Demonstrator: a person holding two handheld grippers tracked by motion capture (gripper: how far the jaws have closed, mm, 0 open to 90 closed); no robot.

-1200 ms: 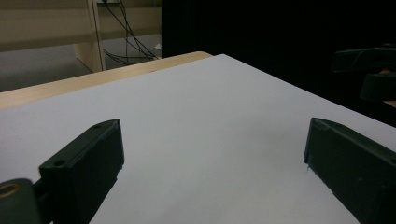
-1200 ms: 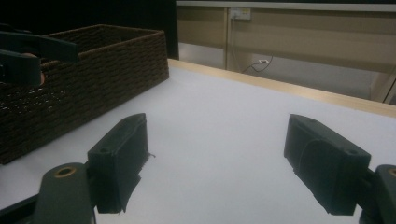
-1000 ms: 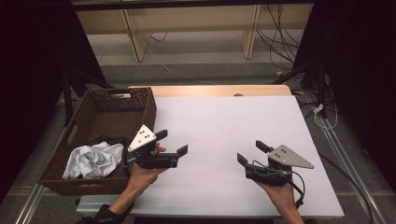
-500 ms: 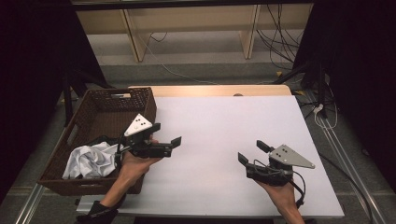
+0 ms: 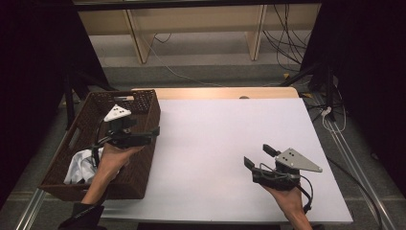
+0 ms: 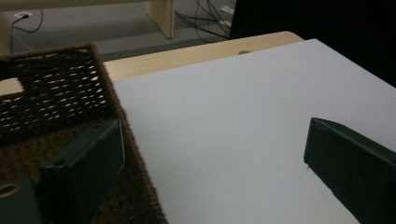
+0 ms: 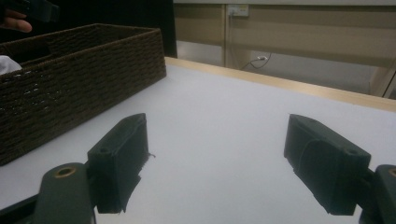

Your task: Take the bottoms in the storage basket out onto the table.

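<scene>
A dark brown wicker basket (image 5: 142,168) stands at the left end of the white table top (image 5: 225,134). A crumpled white cloth (image 5: 78,166) lies in its near part. My left gripper (image 5: 146,128) hovers over the basket's right wall, jaws open wide with nothing in them, pointing right toward the table. The left gripper view has that gripper (image 6: 215,168) straddling the basket rim (image 6: 116,107). My right gripper (image 5: 258,155) is held low over the table's near right, open, with nothing between its jaws. In its own view, the right gripper (image 7: 219,161) faces the basket (image 7: 79,70) across bare table.
A wooden strip (image 5: 215,93) borders the table's far edge. Wooden shelving legs and loose cables (image 5: 282,43) are on the floor beyond. Dark curtains flank both sides. A metal rail (image 5: 354,158) runs along the table's right side. The cloth (image 7: 7,63) peeks over the basket's rim.
My left gripper has moved left and away from me, from beside the basket's near right corner to above its right wall. The right gripper has hardly moved.
</scene>
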